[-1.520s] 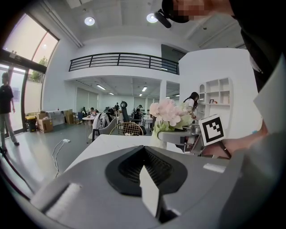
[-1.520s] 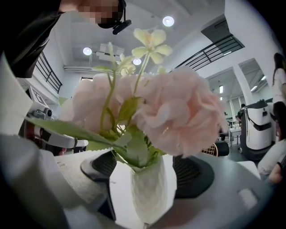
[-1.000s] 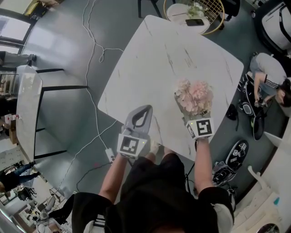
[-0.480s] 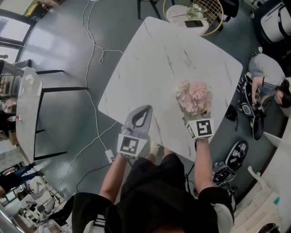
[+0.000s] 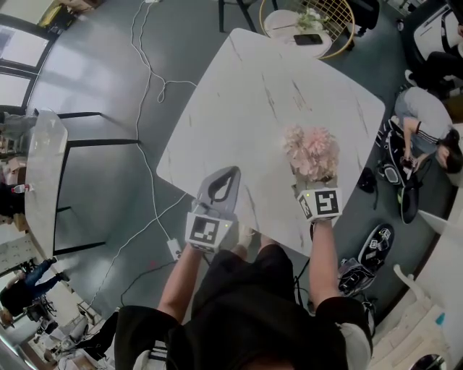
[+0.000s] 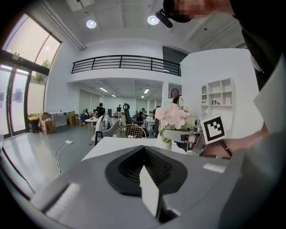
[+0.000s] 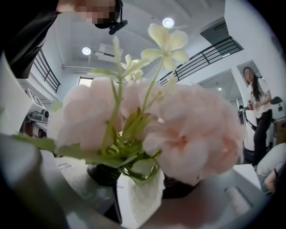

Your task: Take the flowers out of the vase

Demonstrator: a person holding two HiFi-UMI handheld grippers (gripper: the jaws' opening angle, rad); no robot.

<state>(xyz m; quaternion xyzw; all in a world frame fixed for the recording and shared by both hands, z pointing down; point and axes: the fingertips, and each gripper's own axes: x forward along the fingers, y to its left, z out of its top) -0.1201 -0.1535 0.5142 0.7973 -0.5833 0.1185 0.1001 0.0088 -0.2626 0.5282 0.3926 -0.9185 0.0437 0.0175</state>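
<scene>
A bunch of pale pink flowers (image 5: 311, 150) (image 7: 178, 129) (image 6: 172, 116) stands in a small white vase (image 7: 138, 197) near the right edge of the white marble table (image 5: 275, 79). My right gripper (image 5: 315, 182) reaches level into the bunch. Its jaws are closing on the green stems just above the vase mouth, and the blooms are drawn together. The vase is hidden under the flowers in the head view. My left gripper (image 5: 233, 172) (image 6: 143, 148) hangs over the table's near-left edge, shut with nothing in it, well apart from the flowers.
A small round table (image 5: 300, 22) with a phone and a gold wire chair stands beyond the far edge. A seated person (image 5: 427, 123) and bags are on the floor at right. Cables (image 5: 145, 72) trail across the grey floor at left, by another table (image 5: 43, 173).
The flower heads have drawn closer together as the right jaws came in on the stems. Neither hand has shifted noticeably. The left gripper is unchanged.
</scene>
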